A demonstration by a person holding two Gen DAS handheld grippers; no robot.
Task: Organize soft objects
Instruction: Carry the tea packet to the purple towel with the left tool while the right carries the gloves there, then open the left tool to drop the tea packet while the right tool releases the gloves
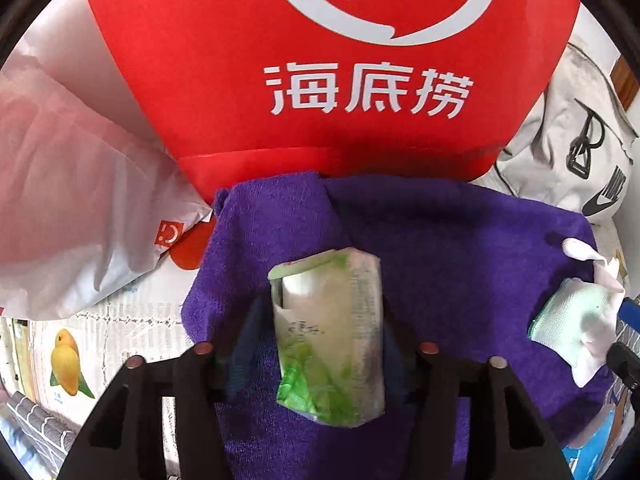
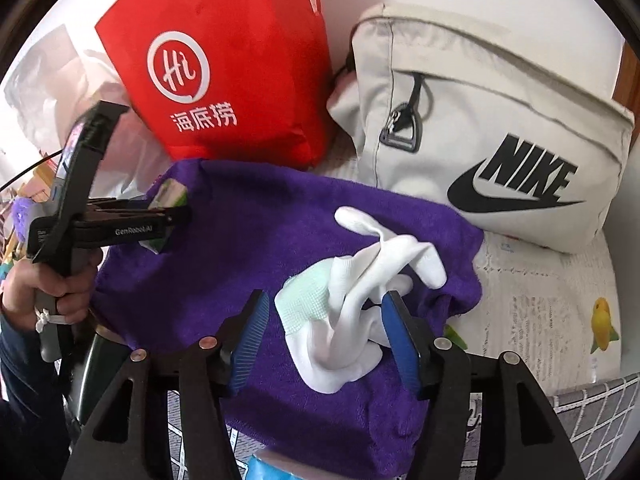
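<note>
Our left gripper (image 1: pixel 328 344) has its fingers closed on the green tissue pack (image 1: pixel 330 336), held above the purple towel (image 1: pixel 460 240), probably bound for the red bag (image 1: pixel 320 80) beyond. Our right gripper (image 2: pixel 324 340) brackets the white socks (image 2: pixel 360 300) on the towel, fingers open, apparently ready to close.

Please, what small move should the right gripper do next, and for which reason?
Probably close the right gripper on the white gloves. Its blue pads stand open on both sides of the bundle, which lies on the purple towel. The left gripper already holds the green tissue pack.
</note>
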